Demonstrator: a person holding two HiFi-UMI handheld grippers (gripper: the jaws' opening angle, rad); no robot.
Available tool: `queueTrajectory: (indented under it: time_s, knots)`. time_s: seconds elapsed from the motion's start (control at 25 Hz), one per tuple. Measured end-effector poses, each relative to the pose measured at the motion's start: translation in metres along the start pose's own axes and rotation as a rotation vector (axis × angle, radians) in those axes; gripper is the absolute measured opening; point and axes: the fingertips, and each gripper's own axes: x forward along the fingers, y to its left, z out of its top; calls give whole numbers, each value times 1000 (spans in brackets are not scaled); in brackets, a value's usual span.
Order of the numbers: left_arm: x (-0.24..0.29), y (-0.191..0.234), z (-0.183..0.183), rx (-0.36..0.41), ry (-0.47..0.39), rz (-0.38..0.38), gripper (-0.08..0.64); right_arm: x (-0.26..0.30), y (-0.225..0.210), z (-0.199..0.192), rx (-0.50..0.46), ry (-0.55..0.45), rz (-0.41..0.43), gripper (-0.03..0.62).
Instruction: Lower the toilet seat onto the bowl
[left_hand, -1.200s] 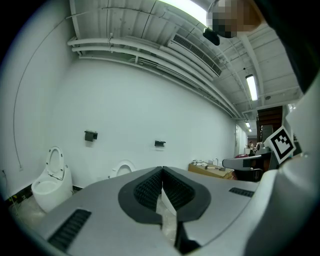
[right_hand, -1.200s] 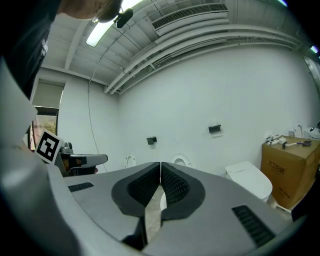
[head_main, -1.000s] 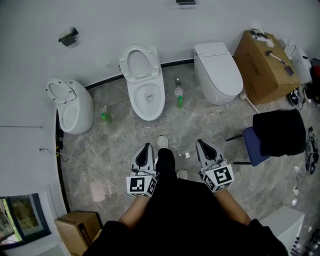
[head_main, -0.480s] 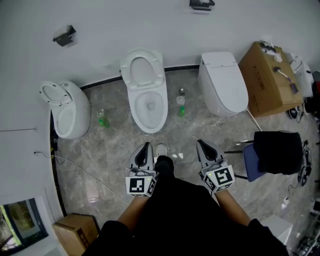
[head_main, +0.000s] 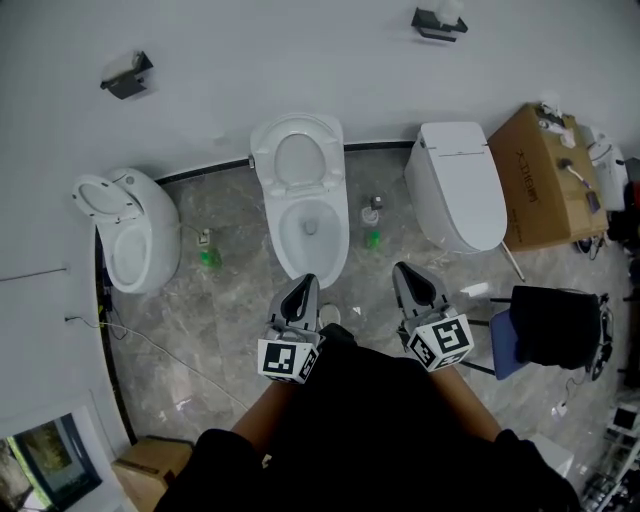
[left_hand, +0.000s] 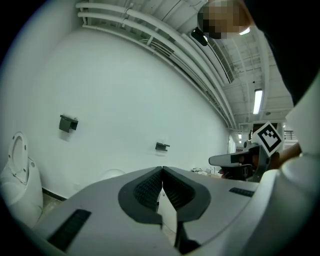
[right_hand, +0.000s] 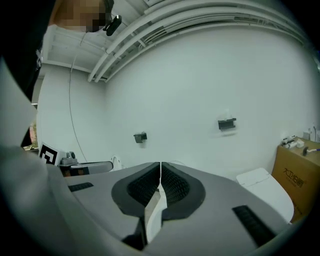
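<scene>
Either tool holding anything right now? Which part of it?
Nothing held. Left tool and right tool are both shut with nothing between the jaws; neither touches the toilet seat, which stands raised.

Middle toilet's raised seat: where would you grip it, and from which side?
Probably the seat by its free upper rim, coming from the front over the bowl. It stands upright against the wall, seemingly hinged at the bowl's back, so the top edge is exposed and farthest from the hinge.

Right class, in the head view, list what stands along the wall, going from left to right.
Rounded white toilet with lid up, small green bottle, white toilet with raised seat, second green bottle, closed white toilet, brown cardboard box.
</scene>
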Motion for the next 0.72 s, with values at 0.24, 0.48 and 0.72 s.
queueTrajectory:
  time_s: [0.24, 0.48, 0.72]
  knots:
    - [27, 50, -1, -37, 32, 13, 15, 48, 0, 16, -22, 6, -11, 34]
    - [38, 66, -5, -57, 49, -3, 15, 67, -7, 9, -11, 30, -18, 34]
    - [51, 80, -11, -76, 82, -17, 17, 103, -7, 6, 1, 51, 51, 34]
